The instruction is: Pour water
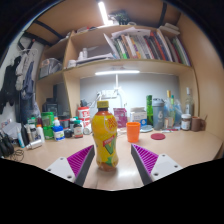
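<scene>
Nearest us, our gripper (110, 163) has its fingers spread wide, the purple pads (79, 159) flanking open desk. Just ahead, standing upright between the fingers with gaps on both sides, is the bottle (104, 135): yellow liquid, red cap, labelled waist. We judge it full, fairly heavy, smooth and slightly squeezable; mid-body at the label looks the firmest hold. Beyond it sits an orange cup (133, 130), then cluttered shelves (120, 65).
</scene>
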Tool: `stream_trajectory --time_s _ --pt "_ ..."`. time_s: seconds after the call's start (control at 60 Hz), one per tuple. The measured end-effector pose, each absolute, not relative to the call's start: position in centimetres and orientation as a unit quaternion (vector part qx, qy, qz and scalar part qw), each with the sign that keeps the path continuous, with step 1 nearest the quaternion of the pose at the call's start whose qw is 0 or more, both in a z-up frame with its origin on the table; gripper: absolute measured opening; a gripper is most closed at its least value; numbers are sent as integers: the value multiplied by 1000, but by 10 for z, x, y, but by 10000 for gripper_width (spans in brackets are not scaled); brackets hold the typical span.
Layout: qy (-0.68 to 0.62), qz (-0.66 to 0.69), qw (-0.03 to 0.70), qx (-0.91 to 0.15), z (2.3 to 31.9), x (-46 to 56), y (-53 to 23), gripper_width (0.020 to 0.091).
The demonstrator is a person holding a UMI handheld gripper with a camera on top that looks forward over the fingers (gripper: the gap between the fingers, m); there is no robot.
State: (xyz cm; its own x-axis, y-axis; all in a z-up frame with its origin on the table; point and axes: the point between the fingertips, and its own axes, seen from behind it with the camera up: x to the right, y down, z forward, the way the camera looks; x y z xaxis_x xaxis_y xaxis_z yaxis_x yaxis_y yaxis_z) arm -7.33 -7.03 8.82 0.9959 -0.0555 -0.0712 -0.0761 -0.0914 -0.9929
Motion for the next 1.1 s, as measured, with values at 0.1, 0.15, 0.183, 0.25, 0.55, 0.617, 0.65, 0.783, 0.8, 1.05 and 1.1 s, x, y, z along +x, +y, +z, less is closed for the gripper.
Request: stream_trajectory --time_s 0.1,0.15,0.183,0.25,0.55,0.617,0.65,0.783,0.8,1.05,1.1 --pt "25 4 677 -736 90 -75 -42 813" --pt "19 2 674 -738 88 -76 -31 814" --pt "15 4 674 -739 88 -81 -22 813" --pt "9 3 670 -743 85 -86 -7 800" --pt "17 22 668 -744 81 -93 20 416" --pt "15 31 666 -745 80 -95 23 387" --pt "11 31 666 -745 80 -95 24 386" --pt "-3 42 662 -748 82 -98 34 386" --pt "-1 52 662 -748 84 -99 36 386" --pt "196 373 578 -699 135 -95 99 383" --pt "252 454 528 -672 142 -93 112 383"
